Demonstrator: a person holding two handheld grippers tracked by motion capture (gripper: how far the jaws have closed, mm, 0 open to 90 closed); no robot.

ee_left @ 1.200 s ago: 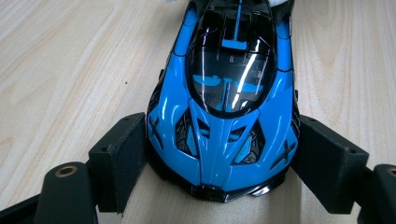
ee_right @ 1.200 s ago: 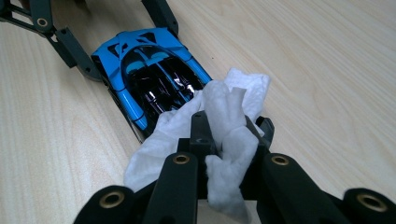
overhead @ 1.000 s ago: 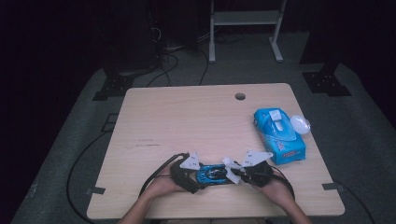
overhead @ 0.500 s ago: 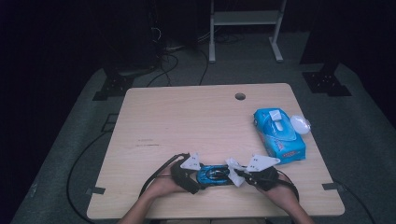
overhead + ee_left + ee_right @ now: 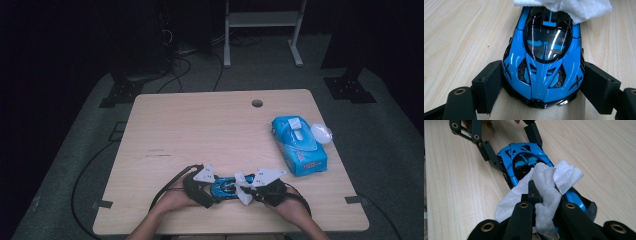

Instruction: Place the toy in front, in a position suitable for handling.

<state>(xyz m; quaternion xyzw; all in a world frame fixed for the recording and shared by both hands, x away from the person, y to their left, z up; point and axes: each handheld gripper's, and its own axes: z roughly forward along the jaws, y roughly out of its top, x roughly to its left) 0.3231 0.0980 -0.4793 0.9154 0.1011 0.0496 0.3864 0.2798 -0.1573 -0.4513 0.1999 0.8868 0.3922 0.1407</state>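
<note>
A blue toy sports car (image 5: 225,187) sits near the table's front edge. My left gripper (image 5: 542,87) is shut on its nose, with the black pads (image 5: 490,82) pressed against both front flanks of the car (image 5: 544,62). My right gripper (image 5: 544,197) is shut on a crumpled white tissue (image 5: 546,182), which lies over the car's (image 5: 524,157) roof and rear. From the left gripper view the tissue (image 5: 574,7) covers the far end of the car. In the high view the two grippers (image 5: 212,190) (image 5: 246,192) face each other across the car.
A blue tissue box (image 5: 299,145) lies at the right side of the wooden table (image 5: 200,130), with a white wad (image 5: 321,133) beside it. A cable hole (image 5: 257,103) sits near the far edge. Cables trail off the table's left front.
My right gripper and its tissue have shifted slightly over the car. The left gripper and the car have stayed put.
</note>
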